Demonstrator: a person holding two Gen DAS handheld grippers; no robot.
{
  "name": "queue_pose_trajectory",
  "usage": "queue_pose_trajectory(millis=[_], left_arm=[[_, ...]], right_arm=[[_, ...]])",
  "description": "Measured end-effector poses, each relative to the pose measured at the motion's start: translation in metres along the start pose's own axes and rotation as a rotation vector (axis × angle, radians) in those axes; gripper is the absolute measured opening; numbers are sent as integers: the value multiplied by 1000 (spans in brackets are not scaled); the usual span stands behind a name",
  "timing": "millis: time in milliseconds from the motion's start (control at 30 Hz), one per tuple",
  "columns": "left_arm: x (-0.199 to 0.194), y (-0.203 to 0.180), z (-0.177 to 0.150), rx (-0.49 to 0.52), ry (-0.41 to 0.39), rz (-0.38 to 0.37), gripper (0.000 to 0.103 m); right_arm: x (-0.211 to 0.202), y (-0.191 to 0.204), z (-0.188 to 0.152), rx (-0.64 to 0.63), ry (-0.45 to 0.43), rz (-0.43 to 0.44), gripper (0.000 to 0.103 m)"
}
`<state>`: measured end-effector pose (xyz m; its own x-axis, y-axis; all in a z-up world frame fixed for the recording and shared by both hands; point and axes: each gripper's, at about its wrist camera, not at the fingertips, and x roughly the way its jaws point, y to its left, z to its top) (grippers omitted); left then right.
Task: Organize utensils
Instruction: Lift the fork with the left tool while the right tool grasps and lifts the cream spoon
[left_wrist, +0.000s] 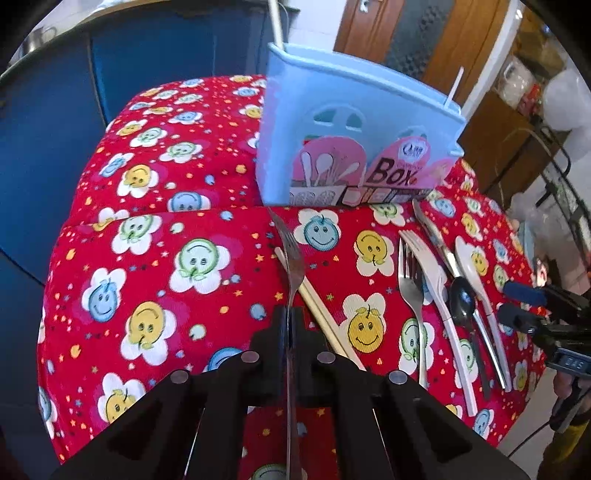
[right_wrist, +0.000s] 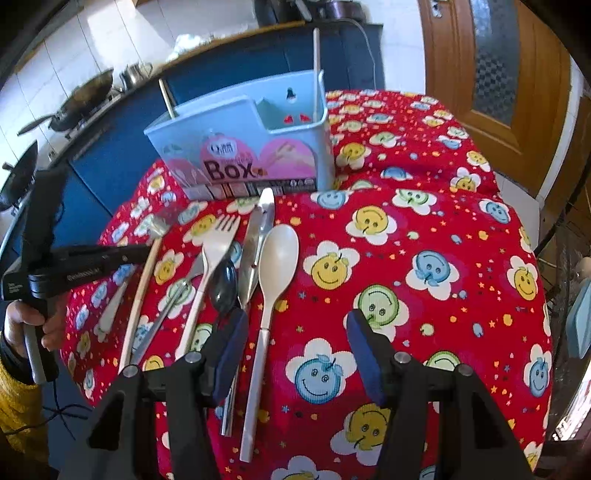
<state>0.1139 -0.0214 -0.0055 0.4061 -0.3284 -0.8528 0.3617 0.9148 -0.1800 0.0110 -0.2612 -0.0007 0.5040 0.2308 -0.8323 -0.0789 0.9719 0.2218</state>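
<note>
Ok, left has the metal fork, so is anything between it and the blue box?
Nothing visible. The left gripper is shut on the metal fork, whose tines point at the blue box across bare tablecloth. The chopstick lies underneath, out of the path.

Red tablecloth (right_wrist: 424, 229) is showing yellow, blue, green smiley flowers; ahead of the blue-padded right gripper (right_wrist: 295, 345) is standing a light-blue utensil box (right_wrist: 236, 122), pink-labelled.

Both grippers have black angular frames with round silver screws. The right gripper (right_wrist: 295, 328) has dark blue pads; the left gripper (left_wrist: 290, 325) has black fingers. The person's hand (right_wrist: 27, 321) comes from a yellow sleeve (right_wrist: 18, 406) – black cuff inside
</note>
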Motion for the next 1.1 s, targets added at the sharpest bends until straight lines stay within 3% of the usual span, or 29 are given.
queue_pose_trajectory(millis=[300,467,633,767,1100], left_arm=[[-36,7,-12,-26,-153,-23,1],[-48,6,-13,-30,-192,-59,1],[-58,1,-15,-37,-240,-84,1],[-68,-2,-14,-48,-286,-101,1],[-93,-20,8,-44,-440,-84,1]], right_arm=[[22,22,17,-120,189,-14,21],[34,25,26,-129,254,-30,16],[35,22,28,-121,256,-32,9],[20,17,27,-80,168,17,7],[-42,19,32,-58,-241,40,7]])
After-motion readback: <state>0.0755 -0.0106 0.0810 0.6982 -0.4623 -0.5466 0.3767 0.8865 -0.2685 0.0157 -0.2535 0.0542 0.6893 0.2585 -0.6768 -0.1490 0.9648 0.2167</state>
